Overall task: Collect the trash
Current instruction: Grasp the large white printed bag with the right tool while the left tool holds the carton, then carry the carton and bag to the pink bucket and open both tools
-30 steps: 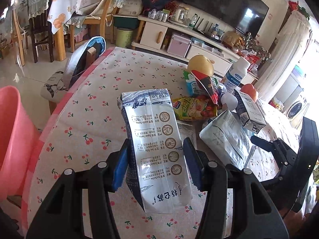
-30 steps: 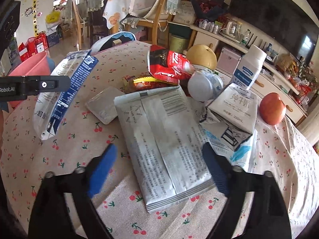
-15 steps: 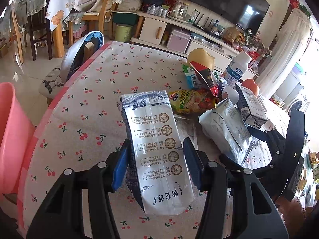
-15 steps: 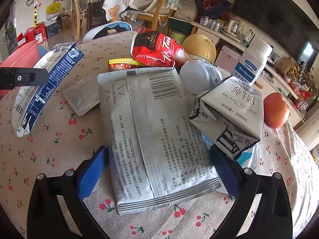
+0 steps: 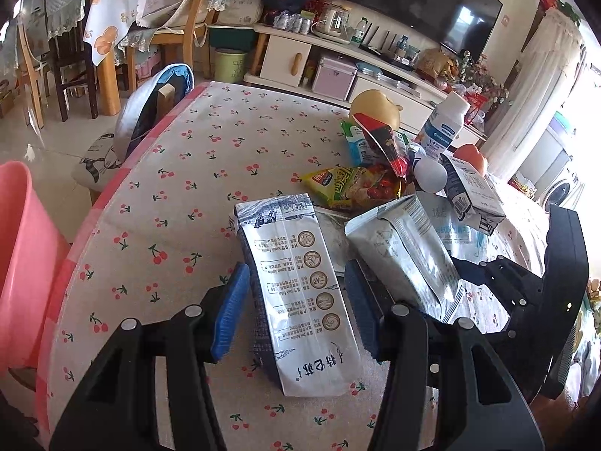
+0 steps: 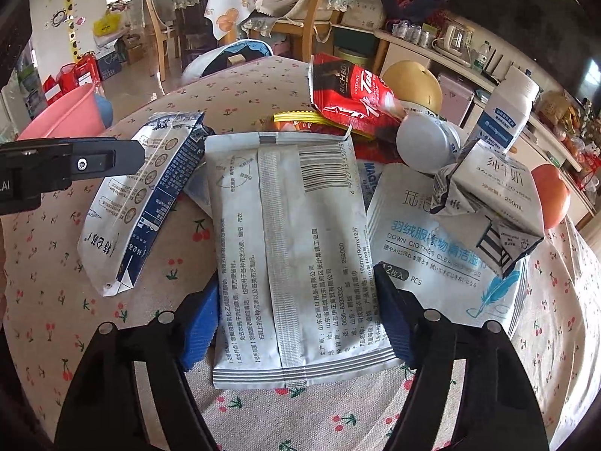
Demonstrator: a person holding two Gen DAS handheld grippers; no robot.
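The grey wet-wipe pouch (image 6: 289,263) lay flat on the table (image 6: 45,285), in the litter heap towards its far right side, its long axis running straight away from the right tongs (image 6: 296,323). Those tongs straddled the pouch's near end across its width; their jaws were closing, with the blue pads (image 6: 199,323) at or just short of its side edges, so a firm grip was not yet certain. The right hand was plainly the nearer one for this piece.

To its left, the left tongs (image 5: 296,308) held a flattened milk carton (image 5: 300,293) clear of the table, half-open jaws pinching its sides. A pink bin (image 5: 22,255) stood off the table's left edge, probably the drop point. Behind the pouch lay a red tea sachet (image 6: 353,94), a yellow snack bag (image 5: 349,188) and a crumpled white carton (image 6: 492,206).
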